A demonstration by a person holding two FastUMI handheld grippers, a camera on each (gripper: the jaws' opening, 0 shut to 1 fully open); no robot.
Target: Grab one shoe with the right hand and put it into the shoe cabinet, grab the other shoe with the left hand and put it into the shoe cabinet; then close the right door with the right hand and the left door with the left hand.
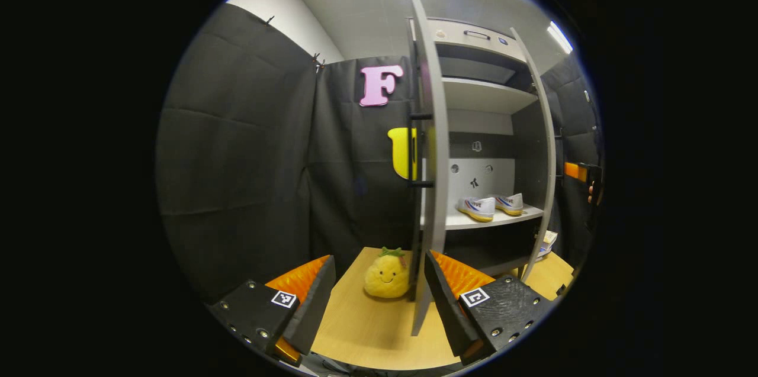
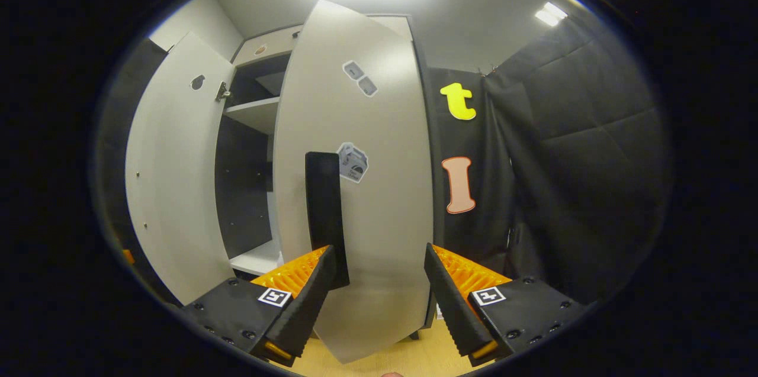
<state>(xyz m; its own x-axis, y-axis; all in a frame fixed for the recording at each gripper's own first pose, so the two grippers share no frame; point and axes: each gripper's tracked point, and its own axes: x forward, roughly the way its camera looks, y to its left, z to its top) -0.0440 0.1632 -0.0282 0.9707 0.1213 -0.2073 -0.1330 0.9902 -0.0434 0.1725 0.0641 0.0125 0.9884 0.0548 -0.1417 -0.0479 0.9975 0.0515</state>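
before the right door, right gripper jaws wide, empty

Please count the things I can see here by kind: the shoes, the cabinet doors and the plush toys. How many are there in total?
Shoes: 2, side by side on a cabinet shelf
Cabinet doors: 2, both open
Plush toys: 1, on the wooden floor
Total: 5

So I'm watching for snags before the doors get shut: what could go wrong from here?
The plush toy sits by the foot of the left door, so the swinging door may catch it. The right gripper is open at the right door beside the black handle; a push there could slip.
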